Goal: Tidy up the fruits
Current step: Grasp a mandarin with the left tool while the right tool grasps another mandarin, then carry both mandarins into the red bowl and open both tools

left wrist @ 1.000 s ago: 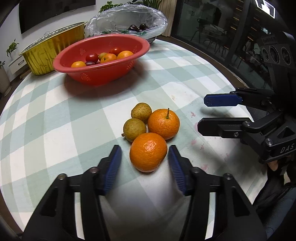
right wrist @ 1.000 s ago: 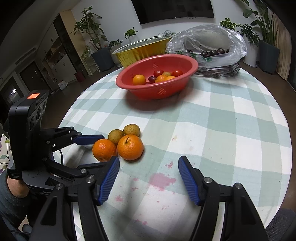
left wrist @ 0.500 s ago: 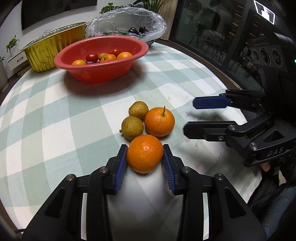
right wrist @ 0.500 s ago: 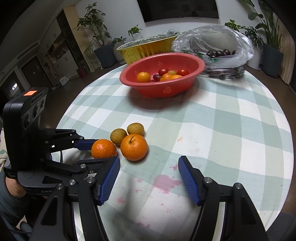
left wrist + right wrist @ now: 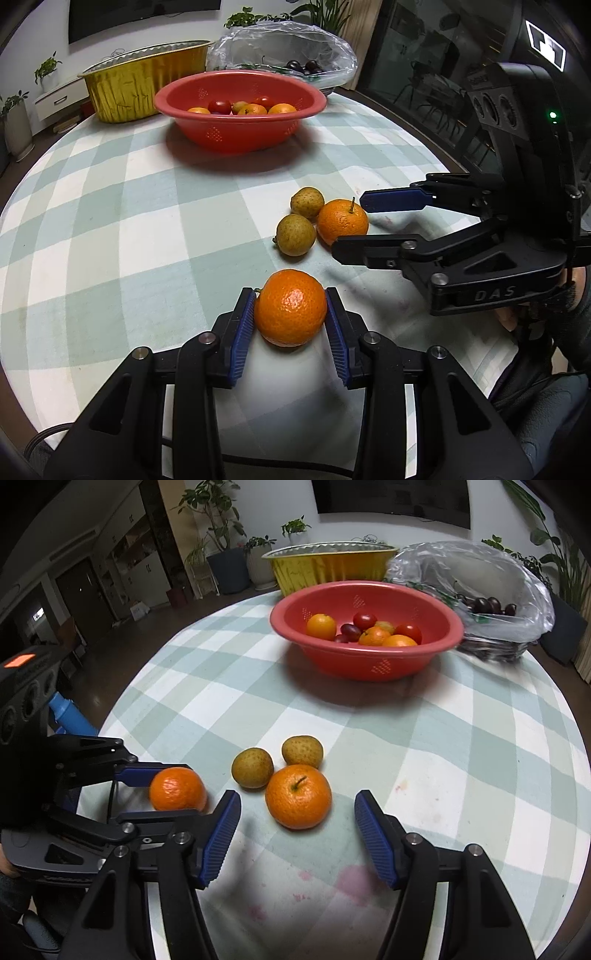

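A home living or dining room is indicated. A round table under a green-and-white checked cloth (image 5: 461,738) is set before a white wall (image 5: 491,535); a dark wall-mounted screen (image 5: 391,496) and several potted houseplants (image 5: 218,528) are seen at the far side.

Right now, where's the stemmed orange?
In the right wrist view the stemmed orange sits on the tablecloth just ahead of the open right gripper, touching two brownish fruits behind it, with the red bowl further back.
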Demonstrator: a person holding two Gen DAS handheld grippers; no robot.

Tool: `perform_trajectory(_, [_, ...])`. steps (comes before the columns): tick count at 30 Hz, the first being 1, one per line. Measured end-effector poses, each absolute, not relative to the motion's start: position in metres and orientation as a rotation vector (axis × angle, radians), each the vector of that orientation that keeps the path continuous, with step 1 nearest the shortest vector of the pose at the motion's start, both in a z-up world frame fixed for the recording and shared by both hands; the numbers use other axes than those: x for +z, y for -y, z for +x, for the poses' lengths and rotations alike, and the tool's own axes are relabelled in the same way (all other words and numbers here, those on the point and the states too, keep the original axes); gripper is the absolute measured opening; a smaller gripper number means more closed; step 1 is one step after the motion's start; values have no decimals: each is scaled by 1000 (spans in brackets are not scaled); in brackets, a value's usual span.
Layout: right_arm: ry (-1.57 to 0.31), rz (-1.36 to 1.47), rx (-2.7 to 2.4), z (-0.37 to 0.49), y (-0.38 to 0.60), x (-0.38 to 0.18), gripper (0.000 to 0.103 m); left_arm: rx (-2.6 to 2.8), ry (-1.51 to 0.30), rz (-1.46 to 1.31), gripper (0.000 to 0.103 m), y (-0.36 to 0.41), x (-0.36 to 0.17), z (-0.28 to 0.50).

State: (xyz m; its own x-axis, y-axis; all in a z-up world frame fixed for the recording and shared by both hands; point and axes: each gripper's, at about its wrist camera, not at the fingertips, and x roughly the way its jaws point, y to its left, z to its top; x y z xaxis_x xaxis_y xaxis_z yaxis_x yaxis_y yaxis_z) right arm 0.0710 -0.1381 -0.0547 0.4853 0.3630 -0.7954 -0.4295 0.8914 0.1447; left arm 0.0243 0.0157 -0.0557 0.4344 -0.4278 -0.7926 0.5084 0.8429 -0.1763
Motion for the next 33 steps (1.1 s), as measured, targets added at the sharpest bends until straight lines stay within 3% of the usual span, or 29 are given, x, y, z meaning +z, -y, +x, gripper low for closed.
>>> perform_trajectory(11, [-978,-132,463,77,130,-63,58,-575,-956,87,35,-15,-54,25])
perform_trajectory(23, [-973,-163,448,76,128,-61,42,-564,-958,84,35,-16,-54,26])
perform_trajectory(33, [-970,-181,429,72,124,-57,41,-551,-952,78,35,-17,-52,27])
